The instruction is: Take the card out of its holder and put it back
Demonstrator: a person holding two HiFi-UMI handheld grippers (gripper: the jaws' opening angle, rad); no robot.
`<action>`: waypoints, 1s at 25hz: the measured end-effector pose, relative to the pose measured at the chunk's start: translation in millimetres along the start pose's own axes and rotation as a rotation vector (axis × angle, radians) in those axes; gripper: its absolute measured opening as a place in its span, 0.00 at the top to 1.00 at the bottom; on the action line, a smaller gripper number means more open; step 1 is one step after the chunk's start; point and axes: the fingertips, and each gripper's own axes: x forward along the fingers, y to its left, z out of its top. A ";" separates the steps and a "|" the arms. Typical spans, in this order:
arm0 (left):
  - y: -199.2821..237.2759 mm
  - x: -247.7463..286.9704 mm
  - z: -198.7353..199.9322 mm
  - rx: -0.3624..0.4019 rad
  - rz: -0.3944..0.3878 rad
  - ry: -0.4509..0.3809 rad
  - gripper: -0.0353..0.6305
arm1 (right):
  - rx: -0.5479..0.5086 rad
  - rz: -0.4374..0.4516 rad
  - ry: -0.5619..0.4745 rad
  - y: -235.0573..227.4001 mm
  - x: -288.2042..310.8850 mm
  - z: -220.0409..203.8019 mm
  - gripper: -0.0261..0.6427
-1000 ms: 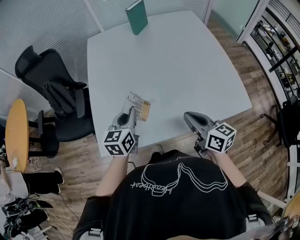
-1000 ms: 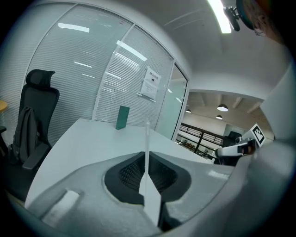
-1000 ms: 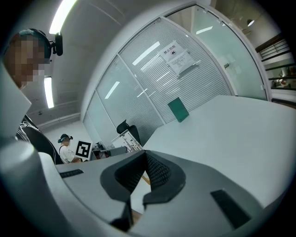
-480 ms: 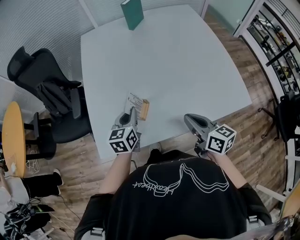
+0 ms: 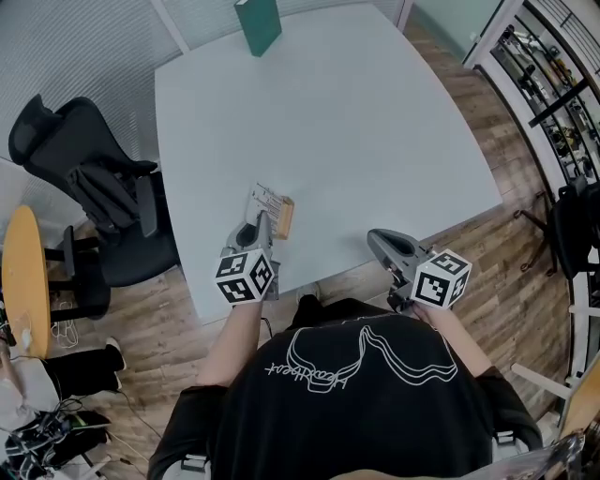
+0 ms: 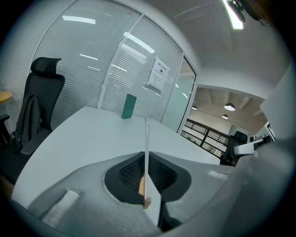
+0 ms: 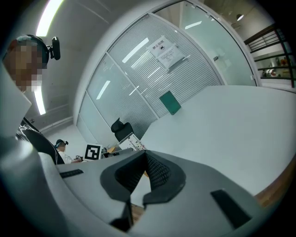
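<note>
A white card [image 5: 265, 201] stands in a small wooden holder [image 5: 284, 217] near the front left of the grey table [image 5: 328, 122]. My left gripper [image 5: 257, 225] reaches it from the near side. In the left gripper view the card [image 6: 146, 152] runs edge-on between the pads, with the holder's wood [image 6: 144, 193] at its base, and the left gripper [image 6: 146, 162] is shut on the card. My right gripper [image 5: 377, 240] hovers at the table's front edge, apart from the card. In its own view the right gripper [image 7: 145, 158] is shut with nothing between the pads.
A green book [image 5: 258, 23] stands upright at the table's far edge. A black office chair [image 5: 84, 178] with a dark garment on it sits left of the table, beside a round wooden table [image 5: 23, 281]. Shelving [image 5: 553, 84] lines the right side.
The head view has drifted slightly, so the table sits a little further left. Both grippers stay where they were and the left one keeps its grip on the card.
</note>
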 end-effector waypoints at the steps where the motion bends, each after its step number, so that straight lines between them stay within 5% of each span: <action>1: 0.2 0.5 -0.3 0.000 0.003 0.002 0.91 | 0.003 0.000 0.000 -0.4 -0.7 -0.2 0.95; 25: 0.1 15.9 -31.8 0.035 0.017 0.082 0.91 | 0.063 0.011 0.017 -16.9 5.3 -10.5 0.95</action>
